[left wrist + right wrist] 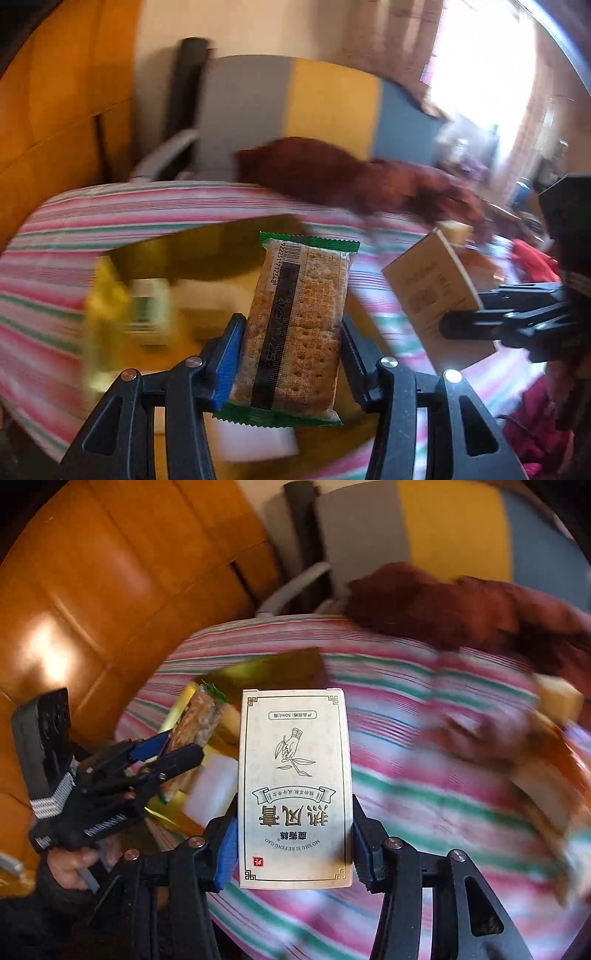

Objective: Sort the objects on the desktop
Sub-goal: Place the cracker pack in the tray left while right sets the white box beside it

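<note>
Item 1: my left gripper (291,332) clamps cracker packet (299,325) above gold tray (207,240); item 2: my right gripper (293,834) clamps cream carton (293,786) over striped cloth (424,794).

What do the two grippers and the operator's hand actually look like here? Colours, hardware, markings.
Both grippers are matte black plastic scissor linkages with triangular cut-outs and silver pivot screws. On the left gripper and the right gripper, one finger carries a blue pad, the other a black one. Seen from the right wrist, the left unit's body has white lettering and a white ribbed patch. The hand wears a dark sleeve.
</note>
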Demonstrator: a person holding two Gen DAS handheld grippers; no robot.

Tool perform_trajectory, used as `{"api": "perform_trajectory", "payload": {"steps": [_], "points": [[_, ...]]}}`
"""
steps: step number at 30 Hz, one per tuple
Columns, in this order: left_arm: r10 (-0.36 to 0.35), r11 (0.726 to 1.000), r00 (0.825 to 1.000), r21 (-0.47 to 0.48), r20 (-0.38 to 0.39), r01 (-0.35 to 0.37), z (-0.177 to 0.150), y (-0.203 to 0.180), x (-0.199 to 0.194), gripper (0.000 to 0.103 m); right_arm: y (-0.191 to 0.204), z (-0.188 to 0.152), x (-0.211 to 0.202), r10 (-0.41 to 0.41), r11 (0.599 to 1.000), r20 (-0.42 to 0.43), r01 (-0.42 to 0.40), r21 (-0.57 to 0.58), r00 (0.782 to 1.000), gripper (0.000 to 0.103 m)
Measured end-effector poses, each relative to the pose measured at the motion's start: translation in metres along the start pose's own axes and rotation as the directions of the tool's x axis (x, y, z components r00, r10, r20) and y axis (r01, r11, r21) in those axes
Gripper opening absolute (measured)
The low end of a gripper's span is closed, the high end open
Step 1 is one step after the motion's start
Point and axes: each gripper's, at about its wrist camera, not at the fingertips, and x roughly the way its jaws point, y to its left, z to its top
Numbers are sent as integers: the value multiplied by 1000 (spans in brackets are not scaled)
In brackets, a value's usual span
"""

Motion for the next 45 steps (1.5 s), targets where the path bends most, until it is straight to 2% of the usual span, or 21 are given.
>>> {"api": "perform_trajectory", "payload": {"steps": [3,5,8,9,11,16,18,19,20,24,26,30,35,41,45], "points": [[88,995,996,-36,-27,-89,5,41,9,51,32,33,32,50,999,-13,-50,-14,999,51],[120,990,991,-69,-62,-124,4,66,18,62,53,60,57,80,997,-21,-80,-8,997,52],[155,978,984,-125,-88,-165,-4,93,25,69,68,92,88,148,987,-12,-147,63,989,55],[164,975,983,-137,-85,-174,-8,99,24,69,72,98,98,170,982,-9,-169,83,985,57],[155,973,985,-163,-76,-165,-17,105,20,72,76,102,110,202,973,-20,-198,120,979,71],[147,966,987,-207,-63,-157,-42,114,9,76,90,81,124,190,980,-75,-184,78,979,72],[140,959,989,-242,-45,-147,-51,116,1,82,92,69,117,148,989,-66,-146,26,987,77],[135,956,990,-257,-36,-140,-52,117,-2,85,95,61,113,116,993,-56,-117,-9,992,84],[133,952,991,-273,-29,-136,-55,116,-5,85,98,54,111,86,995,-49,-88,-39,995,88],[134,944,991,-302,-13,-131,-60,112,-11,85,103,26,99,21,994,-15,-23,-111,1000,93],[136,947,990,-293,-20,-136,-61,108,-11,85,99,17,95,4,993,-3,-4,-117,1000,98],[152,951,988,-271,-20,-152,-62,99,-14,85,87,11,92,4,996,-1,-4,-87,1000,98],[120,952,993,-284,-1,-115,-65,91,-19,85,79,7,84,-2,998,23,3,-55,1000,98],[115,944,993,-312,8,-106,-62,91,-22,85,74,4,75,-40,998,55,43,-51,998,101],[100,949,995,-303,16,-90,-57,85,-24,85,67,-1,68,-52,998,76,55,-38,996,101]]}}
